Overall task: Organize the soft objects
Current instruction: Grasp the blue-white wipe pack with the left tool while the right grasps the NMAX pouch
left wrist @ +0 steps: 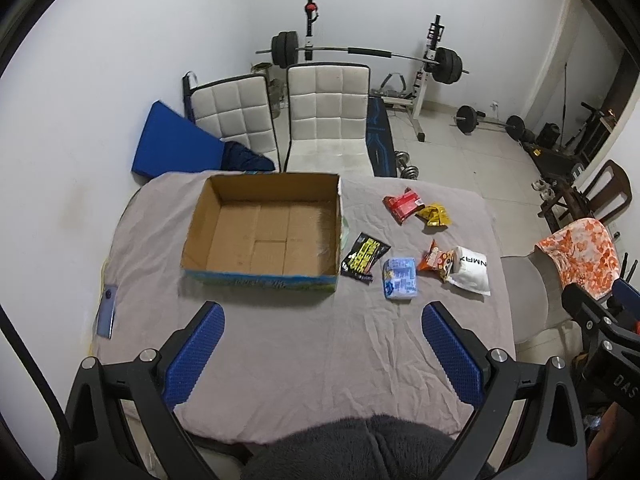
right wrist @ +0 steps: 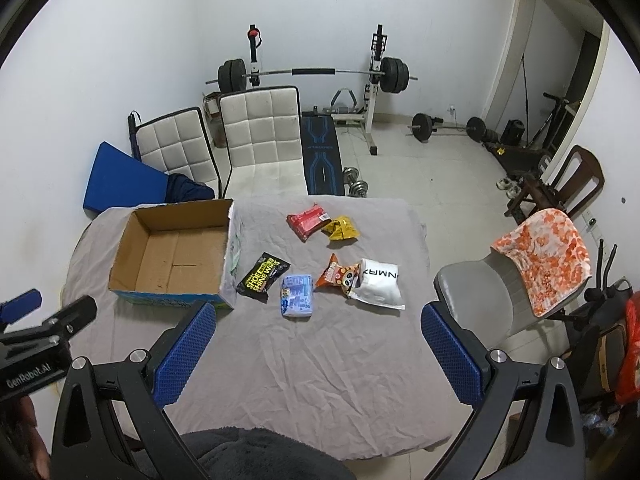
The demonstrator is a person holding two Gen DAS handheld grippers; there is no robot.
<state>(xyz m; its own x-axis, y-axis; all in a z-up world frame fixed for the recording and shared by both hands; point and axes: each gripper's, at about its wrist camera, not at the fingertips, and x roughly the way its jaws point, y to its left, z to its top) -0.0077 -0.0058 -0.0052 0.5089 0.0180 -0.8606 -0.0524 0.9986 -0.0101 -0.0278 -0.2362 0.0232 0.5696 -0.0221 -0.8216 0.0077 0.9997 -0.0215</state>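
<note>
Both grippers hang over the near table edge, left gripper [left wrist: 322, 344] and right gripper [right wrist: 318, 344] each spread wide, gripping nothing. Ahead on the grey cloth [left wrist: 320, 352]: blue pack [left wrist: 399, 279], black pouch [left wrist: 365, 257], orange bag [left wrist: 436, 261] touching the white pouch [left wrist: 472, 274]. Far-left sits the box [left wrist: 256, 276]; red pack [left wrist: 404, 205] and yellow pack [left wrist: 434, 215] lie farther right.

Cardboard box [left wrist: 260, 232] left of packets [left wrist: 400, 279] on table [left wrist: 320, 352].

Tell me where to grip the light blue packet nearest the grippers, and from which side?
Pinch the light blue packet across its narrow width, coming straight down. It lies flat, long axis running away from the right gripper, clear of the black pouch; the open jaws probably straddle it.
</note>
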